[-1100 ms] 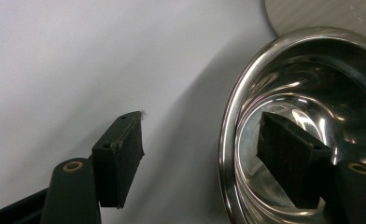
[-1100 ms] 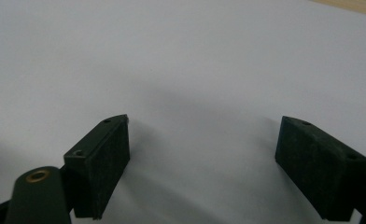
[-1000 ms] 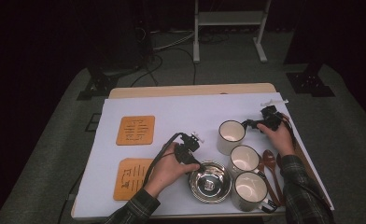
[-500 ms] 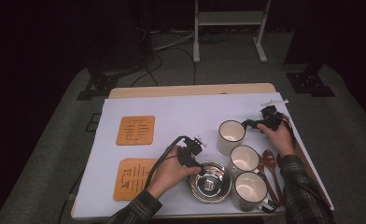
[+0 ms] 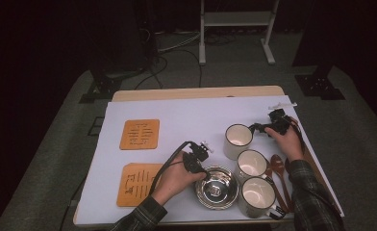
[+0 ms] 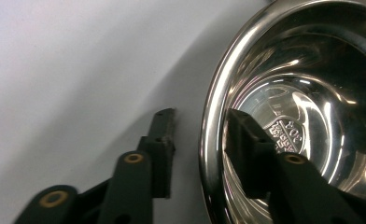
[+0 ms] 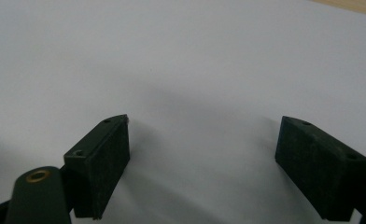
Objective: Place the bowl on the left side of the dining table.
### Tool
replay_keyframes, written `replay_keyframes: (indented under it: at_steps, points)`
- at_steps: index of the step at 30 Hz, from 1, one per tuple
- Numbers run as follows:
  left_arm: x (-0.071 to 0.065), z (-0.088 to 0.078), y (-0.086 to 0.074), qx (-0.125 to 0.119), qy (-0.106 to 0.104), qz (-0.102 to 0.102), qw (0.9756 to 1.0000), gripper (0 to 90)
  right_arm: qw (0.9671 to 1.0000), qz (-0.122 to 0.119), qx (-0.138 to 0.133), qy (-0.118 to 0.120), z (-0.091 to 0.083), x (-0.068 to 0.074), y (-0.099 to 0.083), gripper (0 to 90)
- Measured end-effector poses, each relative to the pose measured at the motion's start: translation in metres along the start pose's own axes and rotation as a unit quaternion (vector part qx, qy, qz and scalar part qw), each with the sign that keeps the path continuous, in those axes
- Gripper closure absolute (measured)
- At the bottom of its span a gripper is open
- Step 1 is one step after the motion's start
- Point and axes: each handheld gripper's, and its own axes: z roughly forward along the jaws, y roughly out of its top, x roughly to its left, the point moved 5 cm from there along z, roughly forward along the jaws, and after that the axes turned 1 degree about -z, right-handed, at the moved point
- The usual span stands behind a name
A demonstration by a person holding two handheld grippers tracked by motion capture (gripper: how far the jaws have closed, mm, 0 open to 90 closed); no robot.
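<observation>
Coasters (image 5: 139, 134) lay at nine o'clock on the white table (image 5: 186, 115), far from the work. Near six o'clock, the left gripper (image 6: 197, 140) had dropped over the shiny bowl's (image 5: 217, 187) rim and its jaws had just been closing, one inside and one outside, not yet squeezing, so a lift looked close. At three o'clock, past the cups (image 5: 238, 140), the right gripper (image 7: 202, 163) sat wide open, holding nothing.

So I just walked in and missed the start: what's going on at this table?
A person works two claws. The left claw straddles the rim of the steel bowl, one jaw inside, one outside, and has just been closing, with a gap left outside. The right claw is open over the white sheet, beside three mugs.
</observation>
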Motion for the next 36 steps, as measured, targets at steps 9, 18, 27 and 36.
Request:
replay_keyframes:
  at_steps: [9, 18, 27, 36]
  points:
    - [-0.003, -0.001, -0.001, 0.003, -0.023, -0.003, 0.9997, 81.3, 1.0000, 0.000, 0.000, 0.000, 0.000, 0.000, 0.000, 16.1]
    - [-0.003, -0.007, 0.001, -0.008, -0.039, -0.011, 0.9991, 85.7, 1.0000, 0.000, 0.000, 0.000, 0.000, 0.000, 0.000, 16.1]
    - [-0.002, -0.016, 0.004, -0.015, -0.037, -0.005, 0.9992, 87.6, 1.0000, 0.000, 0.000, 0.000, 0.000, 0.000, 0.000, 16.1]
    - [0.002, -0.021, 0.005, -0.018, -0.037, -0.006, 0.9991, 87.6, 1.0000, 0.000, 0.000, 0.000, 0.000, 0.000, 0.000, 16.1]
